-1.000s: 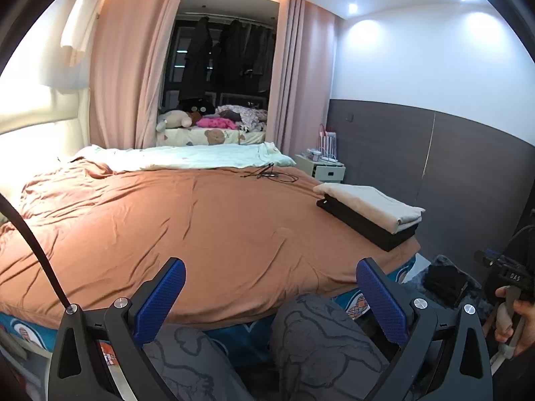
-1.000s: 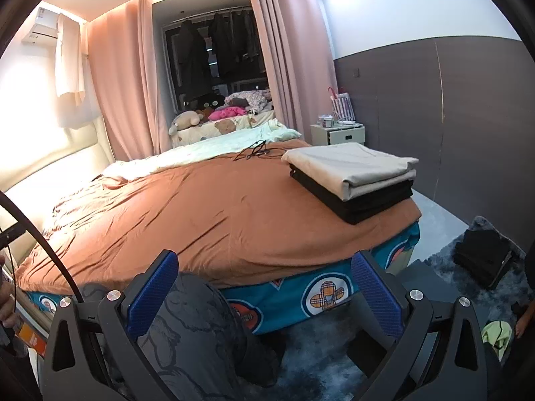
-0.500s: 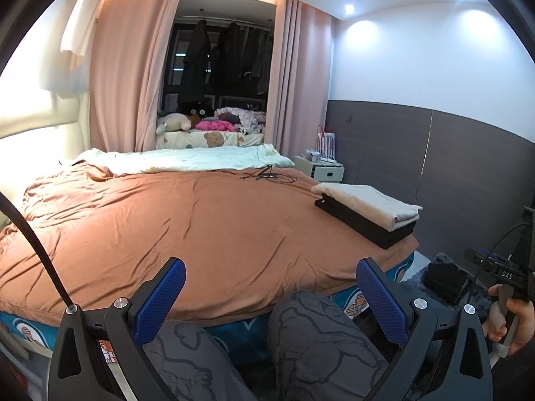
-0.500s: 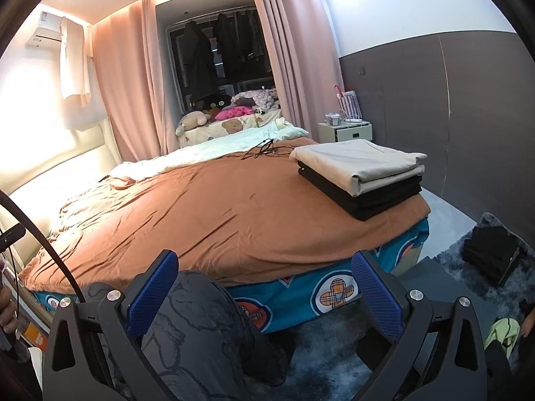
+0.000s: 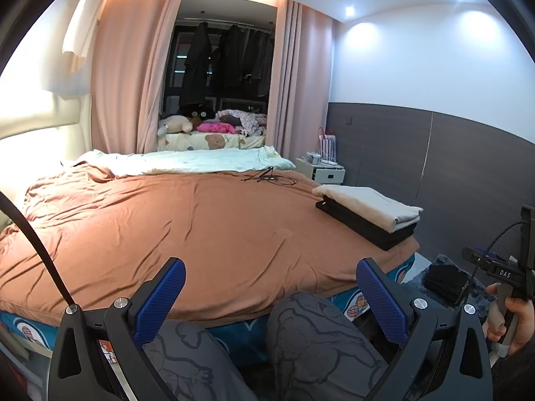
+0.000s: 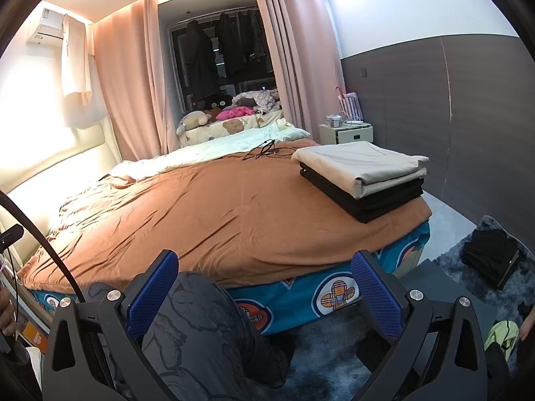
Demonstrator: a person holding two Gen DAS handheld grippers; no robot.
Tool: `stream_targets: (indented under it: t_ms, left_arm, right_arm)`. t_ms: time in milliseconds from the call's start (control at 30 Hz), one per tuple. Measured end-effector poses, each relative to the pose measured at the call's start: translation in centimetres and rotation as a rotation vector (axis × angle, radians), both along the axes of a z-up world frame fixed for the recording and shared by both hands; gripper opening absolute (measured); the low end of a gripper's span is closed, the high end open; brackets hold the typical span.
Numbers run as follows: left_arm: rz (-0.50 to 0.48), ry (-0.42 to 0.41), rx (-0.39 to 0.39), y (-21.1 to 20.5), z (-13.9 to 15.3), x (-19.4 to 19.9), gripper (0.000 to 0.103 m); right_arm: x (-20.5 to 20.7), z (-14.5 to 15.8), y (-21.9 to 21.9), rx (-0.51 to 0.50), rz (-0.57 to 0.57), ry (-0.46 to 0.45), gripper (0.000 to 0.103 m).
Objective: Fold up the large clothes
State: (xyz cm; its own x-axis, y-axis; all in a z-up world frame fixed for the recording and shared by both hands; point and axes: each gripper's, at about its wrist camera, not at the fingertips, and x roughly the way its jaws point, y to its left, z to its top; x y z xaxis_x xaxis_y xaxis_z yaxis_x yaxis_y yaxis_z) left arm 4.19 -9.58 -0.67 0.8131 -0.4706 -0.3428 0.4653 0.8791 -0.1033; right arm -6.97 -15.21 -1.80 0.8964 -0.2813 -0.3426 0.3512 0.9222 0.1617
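A neat stack of folded clothes, beige on top [image 5: 367, 202] [image 6: 361, 162] and black beneath [image 5: 364, 224] [image 6: 367, 197], rests on the right corner of a bed covered by a brown sheet [image 5: 187, 220] [image 6: 217, 210]. More dark clothes [image 5: 444, 282] [image 6: 490, 255] lie in a pile on the floor rug to the right. My left gripper [image 5: 270, 295] and right gripper [image 6: 264, 290] both hang open and empty in front of the bed's near edge, above the person's grey patterned trouser legs [image 5: 317, 341] [image 6: 197, 327].
A pale quilt [image 5: 187, 162] and a black cable [image 5: 271, 177] lie at the far side of the bed. A white nightstand [image 5: 322, 172] stands by the grey wall. Curtains and hanging coats are at the back. A hand [image 5: 515, 320] holds the other gripper's handle at right.
Both views have tilted up slightly and drawn back a little from the bed. Nothing on the bed has moved, and both grippers stay open.
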Motion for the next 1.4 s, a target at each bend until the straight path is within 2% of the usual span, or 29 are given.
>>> stream_targets:
  t_ms: [1400]
  left_arm:
    - [-0.01,-0.019,0.003,0.28,-0.24,-0.81,0.102]
  right_arm:
    - [0.09,0.3,-0.74,-0.014,0.001,0.018,0.103]
